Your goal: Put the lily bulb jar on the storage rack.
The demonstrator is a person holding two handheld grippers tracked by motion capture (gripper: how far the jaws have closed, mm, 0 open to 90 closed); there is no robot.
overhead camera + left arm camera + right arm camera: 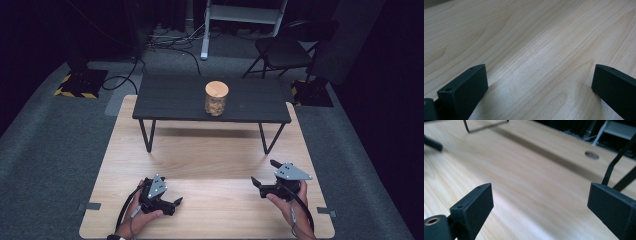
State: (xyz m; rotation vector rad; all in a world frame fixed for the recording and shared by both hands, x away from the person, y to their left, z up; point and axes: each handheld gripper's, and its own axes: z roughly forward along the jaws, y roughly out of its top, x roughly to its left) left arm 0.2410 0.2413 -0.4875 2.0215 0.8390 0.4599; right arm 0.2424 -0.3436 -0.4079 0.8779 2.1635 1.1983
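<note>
A glass jar (216, 98) with a round wooden lid stands upright on a low black bench (175, 97) at the far side of the light wooden table (210, 150); something pale brown fills it. Near the front left, a hand holds my left gripper (173, 203) low over the wood, jaws wide apart with nothing between them (540, 82). At the front right, my right gripper (263, 172) points left and forward, open and empty (541, 200). Both are far from the jar.
The bench's thin black legs (614, 167) rise from the table ahead of the right gripper, beside a round hole (592, 155) in the wood. Grey carpet surrounds the table, with a folding chair (285, 50), cables and a white stand behind it.
</note>
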